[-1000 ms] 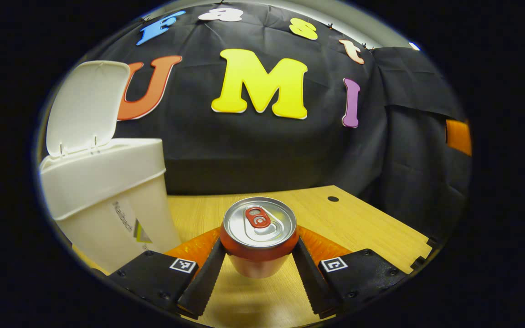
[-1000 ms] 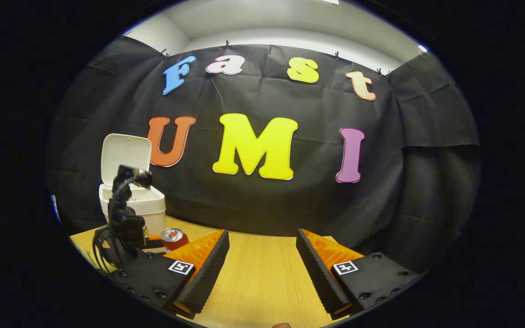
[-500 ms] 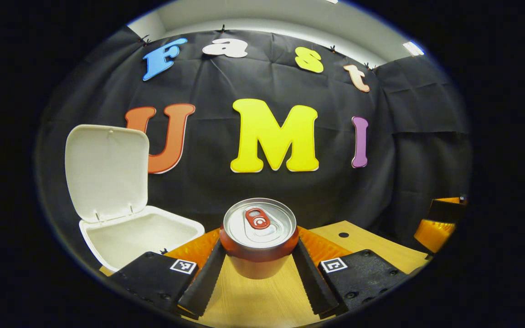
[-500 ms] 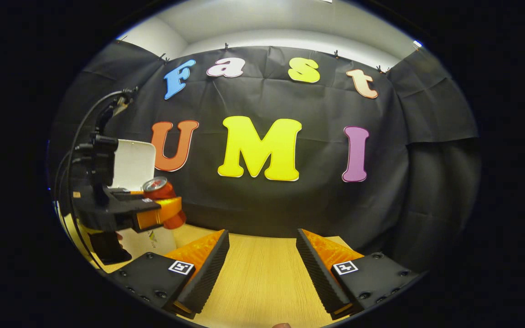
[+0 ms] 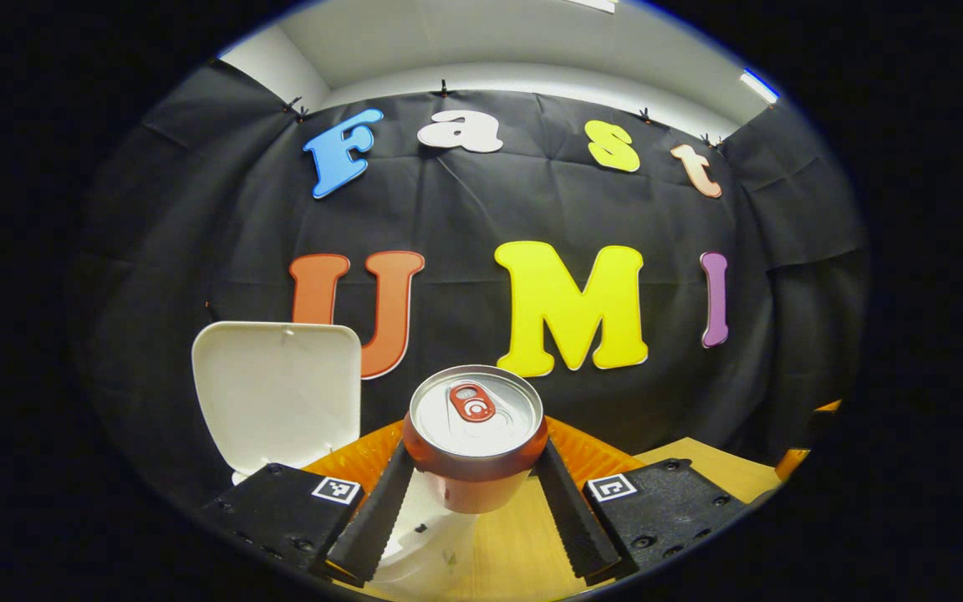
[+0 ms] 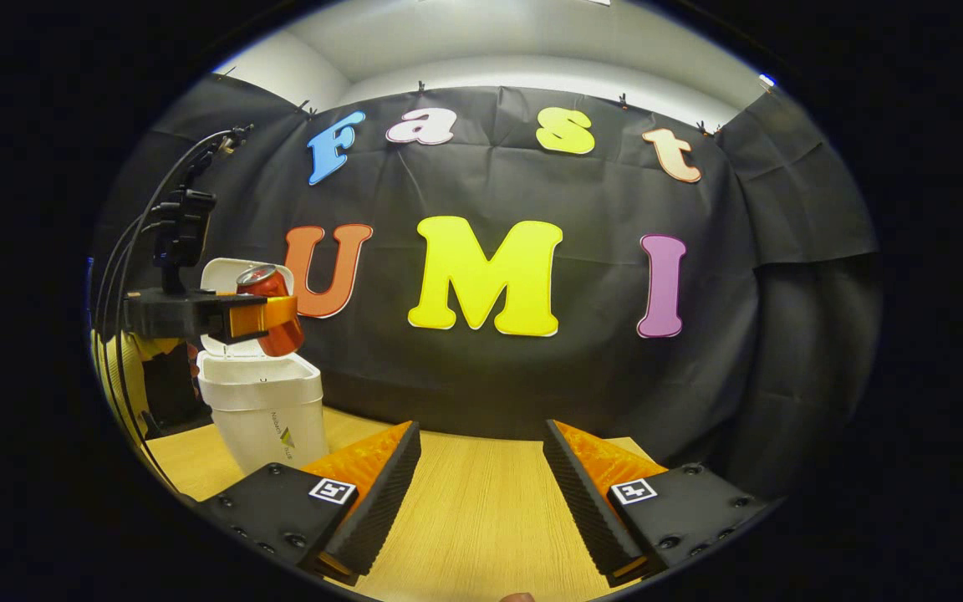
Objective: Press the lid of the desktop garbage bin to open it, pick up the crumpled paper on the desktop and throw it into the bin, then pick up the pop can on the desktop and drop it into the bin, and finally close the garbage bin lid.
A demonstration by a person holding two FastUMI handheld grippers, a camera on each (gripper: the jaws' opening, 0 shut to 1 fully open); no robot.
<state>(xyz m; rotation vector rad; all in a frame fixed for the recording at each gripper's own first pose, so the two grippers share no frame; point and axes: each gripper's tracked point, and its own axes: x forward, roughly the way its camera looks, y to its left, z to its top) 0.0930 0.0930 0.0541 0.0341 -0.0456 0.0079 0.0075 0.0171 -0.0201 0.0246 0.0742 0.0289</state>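
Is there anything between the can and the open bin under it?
No. In the right gripper view, the can hangs in the left claw just above the bin, nothing between them.

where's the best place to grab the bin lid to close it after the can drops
Take the free top edge of the upright white plastic lid, coming from the front with the open right claw. It is hinged at the white bin's back rim, so pushing the far edge swings it down.

At left of frame we see the left claw (image 6: 268, 316) holding the pop can (image 6: 271, 309) above the open garbage bin (image 6: 262, 410); the right claw (image 6: 481, 489) gapes at bottom.
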